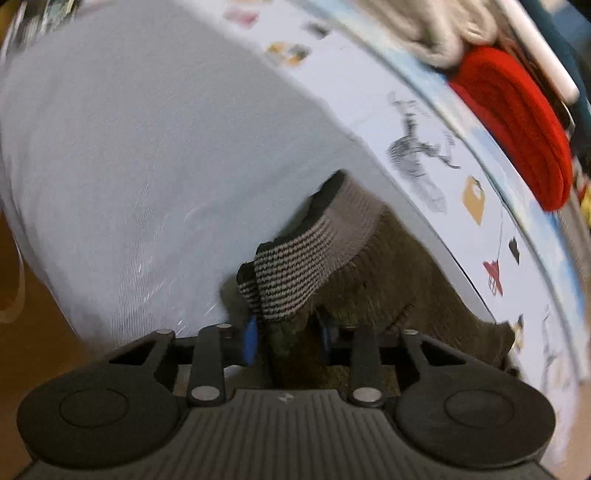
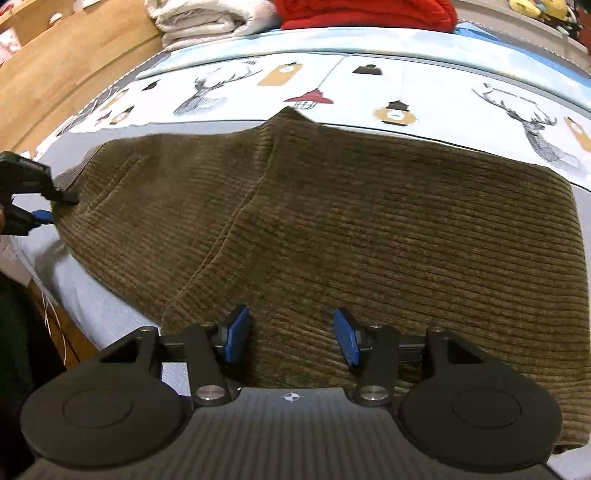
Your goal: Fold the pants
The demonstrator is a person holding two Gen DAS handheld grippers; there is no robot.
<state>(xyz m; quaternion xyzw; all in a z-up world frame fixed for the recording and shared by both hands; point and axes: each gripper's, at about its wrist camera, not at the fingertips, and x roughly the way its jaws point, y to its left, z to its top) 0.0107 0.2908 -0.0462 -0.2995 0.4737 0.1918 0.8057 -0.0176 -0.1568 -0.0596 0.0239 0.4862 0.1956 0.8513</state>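
Brown corduroy pants lie spread on the bed, folded lengthwise. In the left wrist view my left gripper is shut on the pants' waist corner, where the striped grey elastic waistband stands up just beyond the blue pads. The left gripper also shows at the far left of the right wrist view, pinching the waist edge. My right gripper is open, its blue pads apart just above the near edge of the pants, holding nothing.
The bed has a grey sheet and a white cover printed with deer and lanterns. Folded white towels and a red blanket sit at the far side. A wooden wall or floor lies to the left.
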